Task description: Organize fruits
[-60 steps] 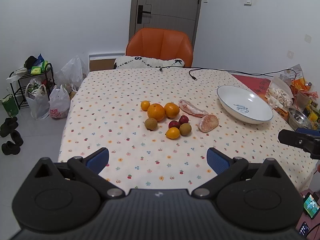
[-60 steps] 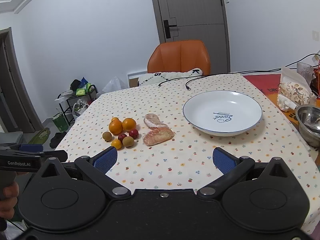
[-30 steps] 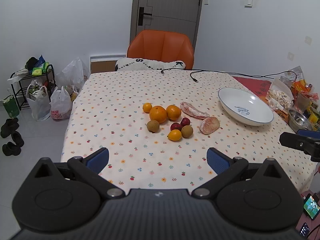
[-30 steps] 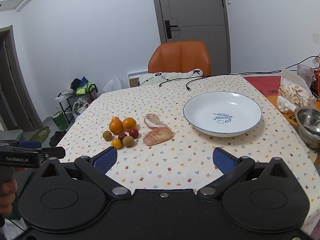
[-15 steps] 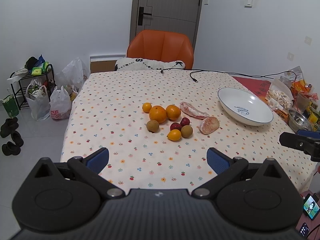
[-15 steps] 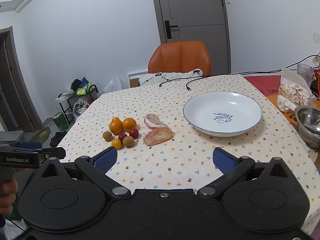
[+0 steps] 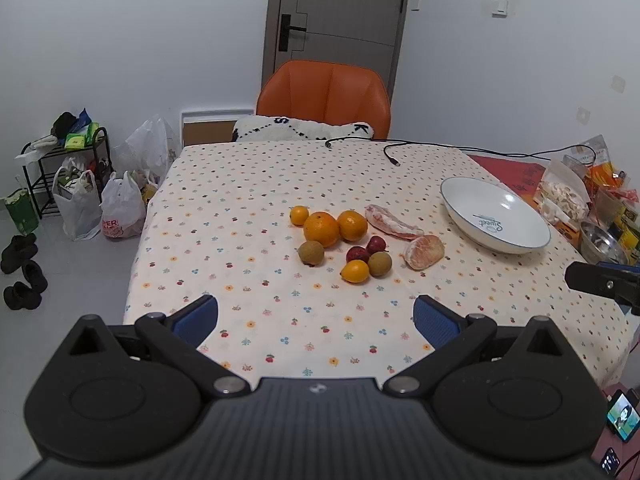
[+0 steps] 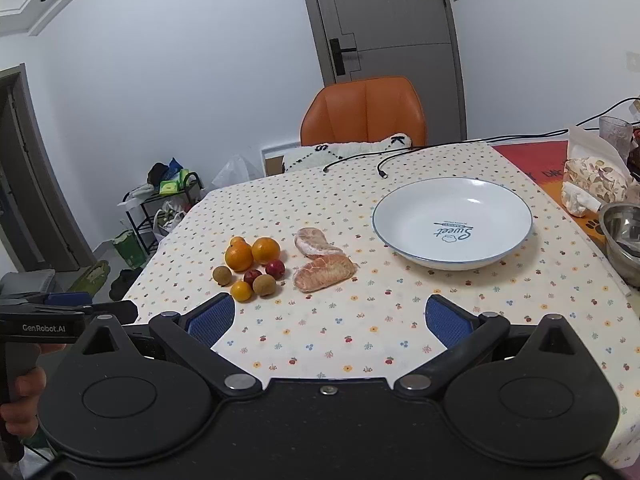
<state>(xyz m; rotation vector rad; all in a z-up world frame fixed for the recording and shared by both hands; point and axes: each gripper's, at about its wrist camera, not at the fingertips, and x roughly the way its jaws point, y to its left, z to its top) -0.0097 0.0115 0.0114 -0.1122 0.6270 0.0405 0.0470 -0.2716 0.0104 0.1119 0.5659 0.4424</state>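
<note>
A cluster of fruit lies mid-table: a big orange [image 7: 321, 229] [image 8: 239, 256], a second orange [image 7: 352, 225] [image 8: 265, 250], a small yellow citrus [image 7: 354, 271] [image 8: 241, 291], two brown kiwis [image 7: 311, 252], two small red fruits [image 7: 357, 254], and two peeled pomelo pieces [image 7: 425, 252] [image 8: 323, 274]. An empty white plate [image 7: 516, 240] [image 8: 424, 256] sits to their right. My left gripper [image 7: 315, 319] is open over the near table edge, well short of the fruit. My right gripper [image 8: 327, 318] is also open and empty, short of the pomelo.
The floral tablecloth table [image 7: 240, 200] has an orange chair [image 7: 324, 96] at its far end and black cables [image 7: 420, 146]. A steel bowl [image 8: 624, 236] and snack bags [image 8: 592, 180] crowd the right edge. Bags and a rack [image 7: 80, 184] stand on the floor, left.
Both grippers have stayed almost still over the last second, after the left one pulled back slightly from the fruit. Nothing on the table has moved.
</note>
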